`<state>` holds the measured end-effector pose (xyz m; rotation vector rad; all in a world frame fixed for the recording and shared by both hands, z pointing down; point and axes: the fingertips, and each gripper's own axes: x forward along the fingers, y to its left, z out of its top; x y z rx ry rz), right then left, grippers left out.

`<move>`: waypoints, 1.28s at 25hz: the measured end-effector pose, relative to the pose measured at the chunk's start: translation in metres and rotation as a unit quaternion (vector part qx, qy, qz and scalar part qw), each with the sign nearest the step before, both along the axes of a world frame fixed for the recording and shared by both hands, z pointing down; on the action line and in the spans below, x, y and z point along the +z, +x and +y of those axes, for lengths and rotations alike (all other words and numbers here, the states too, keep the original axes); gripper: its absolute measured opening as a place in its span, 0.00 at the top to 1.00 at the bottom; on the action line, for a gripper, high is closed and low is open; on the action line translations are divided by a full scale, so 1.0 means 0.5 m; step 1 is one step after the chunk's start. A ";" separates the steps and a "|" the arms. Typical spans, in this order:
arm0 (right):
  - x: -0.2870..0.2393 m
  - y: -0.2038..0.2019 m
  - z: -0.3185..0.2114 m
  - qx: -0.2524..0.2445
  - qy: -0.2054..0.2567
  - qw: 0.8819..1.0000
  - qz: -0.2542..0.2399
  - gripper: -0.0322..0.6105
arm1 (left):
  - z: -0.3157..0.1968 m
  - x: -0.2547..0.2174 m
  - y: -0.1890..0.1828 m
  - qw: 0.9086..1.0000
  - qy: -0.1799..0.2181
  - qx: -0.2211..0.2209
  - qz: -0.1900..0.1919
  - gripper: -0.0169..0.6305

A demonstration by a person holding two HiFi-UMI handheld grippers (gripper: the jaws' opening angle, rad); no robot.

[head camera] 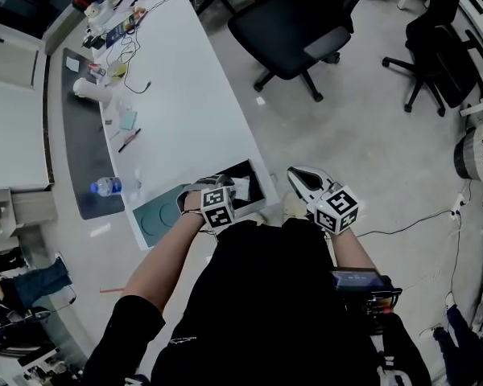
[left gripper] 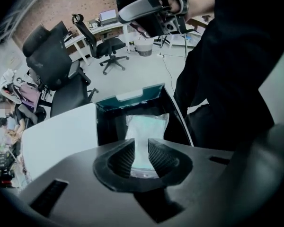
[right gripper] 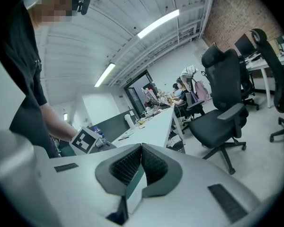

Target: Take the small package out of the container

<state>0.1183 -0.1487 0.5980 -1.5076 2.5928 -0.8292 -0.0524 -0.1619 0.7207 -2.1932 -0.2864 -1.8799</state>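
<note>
- Left: white table [head camera: 185, 95], w/ the open black container [left gripper: 109, 124] at its near corner.
- Centre: our left gripper [left gripper: 141, 148] is clamped on the small package [left gripper: 146, 126], a clear bag reaching over the container's opening.
- Right: our right gripper [right gripper: 141, 156], jaws pressed together, is beside the table, over the floor.
</note>
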 end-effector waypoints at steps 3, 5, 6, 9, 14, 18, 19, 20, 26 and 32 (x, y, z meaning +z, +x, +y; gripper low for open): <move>-0.003 0.012 0.011 0.004 -0.002 1.000 0.000 0.91 | 0.002 -0.004 0.009 1.000 0.002 -0.003 -0.002 0.86; -0.004 0.015 0.013 0.004 -0.003 1.000 0.000 0.91 | 0.001 -0.005 0.010 1.000 0.004 -0.002 -0.003 0.87; -0.004 0.016 0.012 0.004 -0.003 1.000 0.001 0.91 | 0.001 -0.005 0.009 1.000 0.005 -0.001 -0.003 0.89; -0.005 0.012 0.007 0.003 0.000 1.000 0.000 0.91 | -0.003 -0.005 0.006 1.000 0.012 0.000 -0.002 0.93; -0.002 0.009 0.003 -0.004 0.000 1.000 -0.002 0.91 | -0.011 -0.008 0.009 1.000 0.025 -0.012 0.009 0.96; 0.001 -0.008 0.000 -0.016 0.000 1.000 -0.001 0.91 | -0.016 -0.015 0.002 0.999 0.029 -0.027 0.022 0.96; 0.002 -0.014 -0.002 -0.019 0.000 1.000 -0.001 0.91 | -0.018 -0.018 -0.001 0.999 0.032 -0.030 0.025 0.96; 0.002 -0.018 -0.003 -0.021 0.001 1.000 -0.001 0.91 | -0.021 -0.021 -0.002 0.999 0.034 -0.032 0.027 0.96; -0.007 -0.024 -0.002 -0.038 0.002 0.999 -0.003 0.91 | -0.013 -0.057 0.009 0.997 0.035 -0.060 0.044 0.96; -0.005 -0.048 -0.005 -0.053 0.002 0.999 0.000 0.91 | -0.008 -0.070 0.004 0.994 0.037 -0.080 0.062 0.96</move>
